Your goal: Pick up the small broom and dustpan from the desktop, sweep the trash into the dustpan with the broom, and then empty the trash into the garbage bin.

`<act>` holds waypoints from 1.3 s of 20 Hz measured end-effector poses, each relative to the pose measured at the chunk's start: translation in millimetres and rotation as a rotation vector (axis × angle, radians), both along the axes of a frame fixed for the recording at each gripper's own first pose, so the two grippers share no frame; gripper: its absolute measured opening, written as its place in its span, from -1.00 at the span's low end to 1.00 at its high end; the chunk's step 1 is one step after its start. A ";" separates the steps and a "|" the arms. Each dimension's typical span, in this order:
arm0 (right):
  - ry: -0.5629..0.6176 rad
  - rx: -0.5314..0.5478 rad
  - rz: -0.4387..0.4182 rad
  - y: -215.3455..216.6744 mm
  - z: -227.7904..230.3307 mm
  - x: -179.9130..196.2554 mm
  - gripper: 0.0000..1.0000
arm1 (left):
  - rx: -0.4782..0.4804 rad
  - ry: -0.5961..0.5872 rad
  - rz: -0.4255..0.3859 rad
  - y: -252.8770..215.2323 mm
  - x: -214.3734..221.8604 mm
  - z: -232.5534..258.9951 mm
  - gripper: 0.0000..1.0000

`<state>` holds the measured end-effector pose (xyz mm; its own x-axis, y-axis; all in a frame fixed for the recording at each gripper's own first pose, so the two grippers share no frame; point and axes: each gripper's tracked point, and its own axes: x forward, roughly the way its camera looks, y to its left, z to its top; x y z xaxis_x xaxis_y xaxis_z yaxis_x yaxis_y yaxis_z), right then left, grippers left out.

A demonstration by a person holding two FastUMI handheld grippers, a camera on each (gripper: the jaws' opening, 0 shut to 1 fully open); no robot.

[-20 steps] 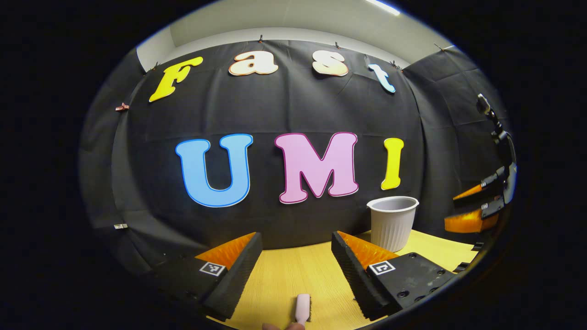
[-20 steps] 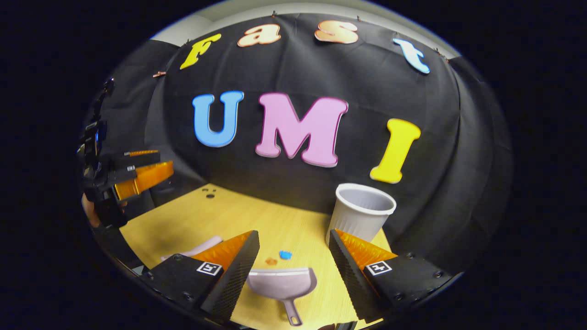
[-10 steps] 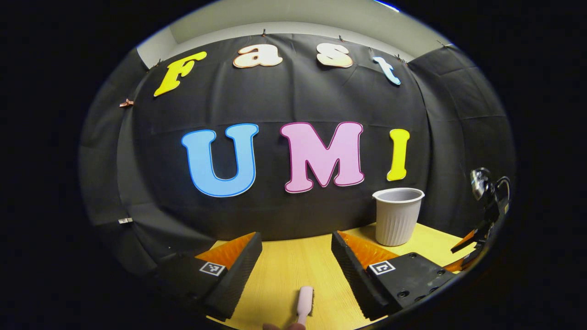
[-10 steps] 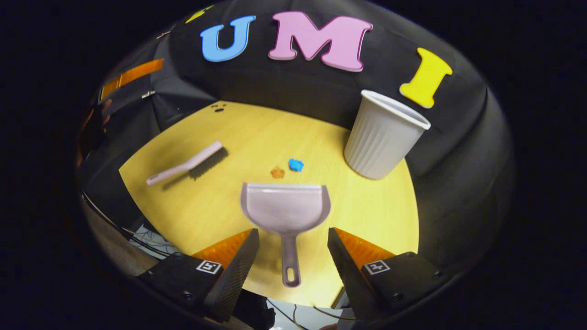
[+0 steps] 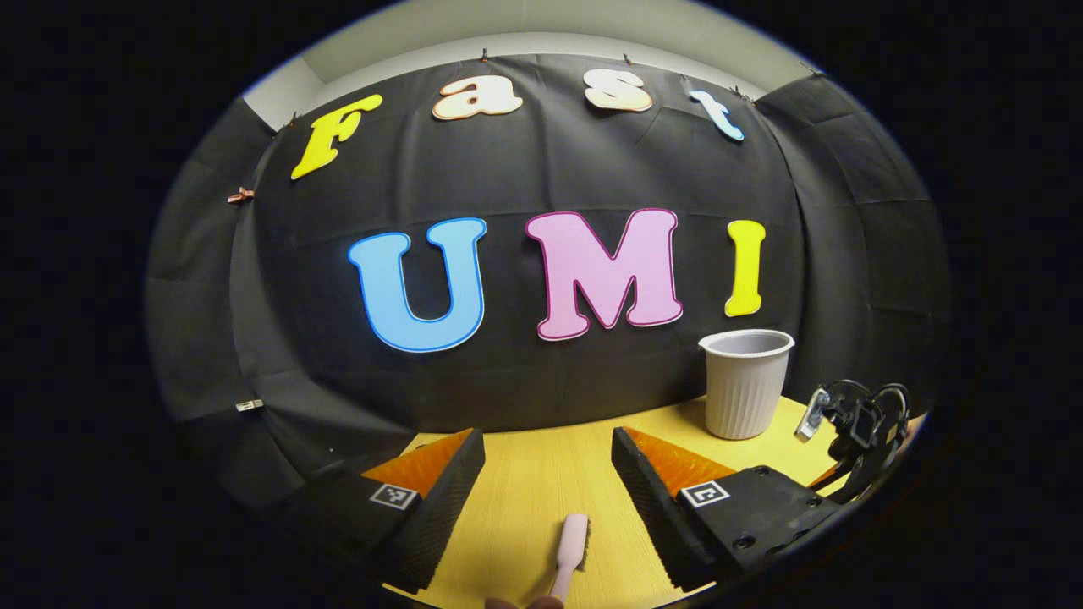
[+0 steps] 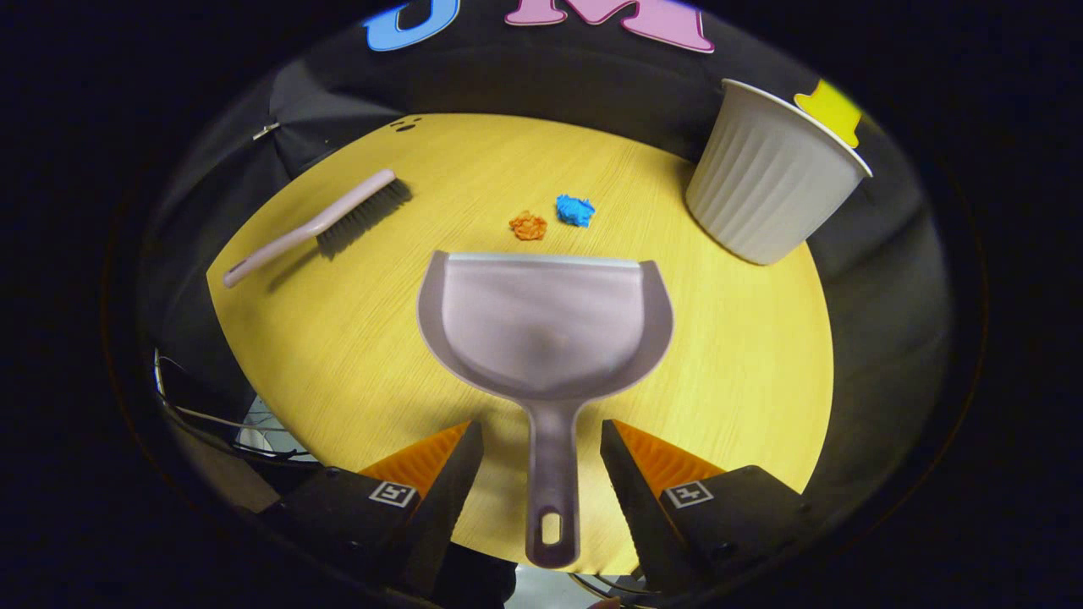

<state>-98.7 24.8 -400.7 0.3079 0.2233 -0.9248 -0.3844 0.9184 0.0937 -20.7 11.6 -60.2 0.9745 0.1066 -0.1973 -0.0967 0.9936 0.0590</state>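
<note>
In the right gripper view a grey dustpan (image 6: 546, 326) lies flat on the yellow desktop (image 6: 744, 372), mouth facing away. Its handle (image 6: 550, 482) runs back between the fingers of my right gripper (image 6: 539, 427), which is open and apart from the handle on both sides. Just beyond the pan's lip lie an orange scrap (image 6: 528, 225) and a blue scrap (image 6: 574, 210). The pink broom (image 6: 321, 224) rests at the far left, bristles down. In the left gripper view my left gripper (image 5: 546, 448) is open above the desk, with the broom (image 5: 571, 541) below and between its fingers.
A ribbed white garbage bin (image 6: 770, 190) stands upright at the desk's far right corner, also seen as the bin (image 5: 744, 385) from the left. The other gripper (image 5: 854, 423) sits low at the right of the left gripper view. The desk's near edge drops off below the dustpan handle.
The right gripper has tipped downward and come in low over the dustpan, so the handle now lies between its open fingers. The left gripper has only drifted slightly over the broom.
</note>
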 end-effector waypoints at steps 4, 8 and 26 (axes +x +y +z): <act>0.054 -0.002 -0.043 2.7 -21.5 8.0 0.72 | 0.002 0.019 0.014 1.3 -4.9 -4.7 0.94; 0.094 -0.027 -0.052 3.2 -37.8 11.6 0.63 | -0.005 0.034 0.033 3.6 -4.7 -8.5 0.94; 0.062 0.044 0.003 -35.5 6.3 -4.4 -0.27 | -0.183 0.673 -0.064 -13.3 -20.1 -219.3 0.96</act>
